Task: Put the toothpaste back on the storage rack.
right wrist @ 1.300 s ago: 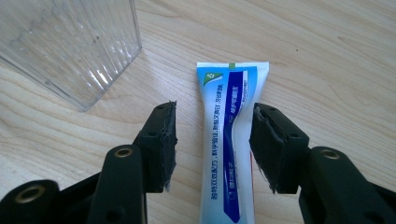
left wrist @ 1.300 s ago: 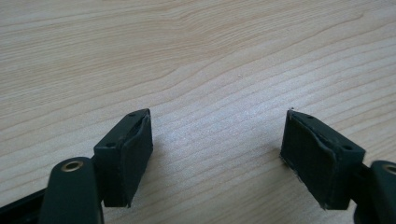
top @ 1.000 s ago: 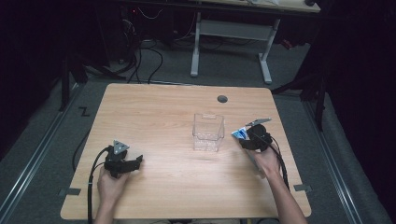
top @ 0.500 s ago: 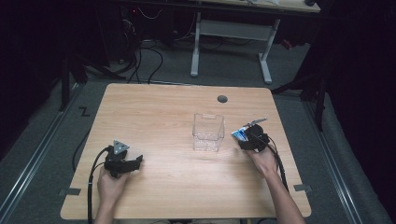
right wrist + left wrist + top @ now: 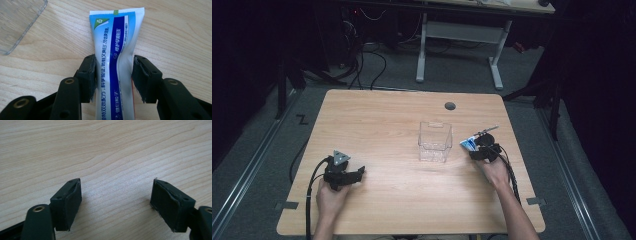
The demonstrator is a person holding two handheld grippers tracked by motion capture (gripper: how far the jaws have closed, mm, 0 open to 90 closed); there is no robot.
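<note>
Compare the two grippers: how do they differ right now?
The right gripper has its jaws on a blue-and-white toothpaste tube, just closing on its sides; the left gripper stands open with nothing between. The right sits beside the clear plastic box; the left is far from it. Both sit low over the table.

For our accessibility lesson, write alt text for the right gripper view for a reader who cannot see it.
A white and blue toothpaste tube lies between the right gripper's two black jaws, which press its sides, on a light wooden table. The corner of a clear plastic container sits at the upper left.
</note>
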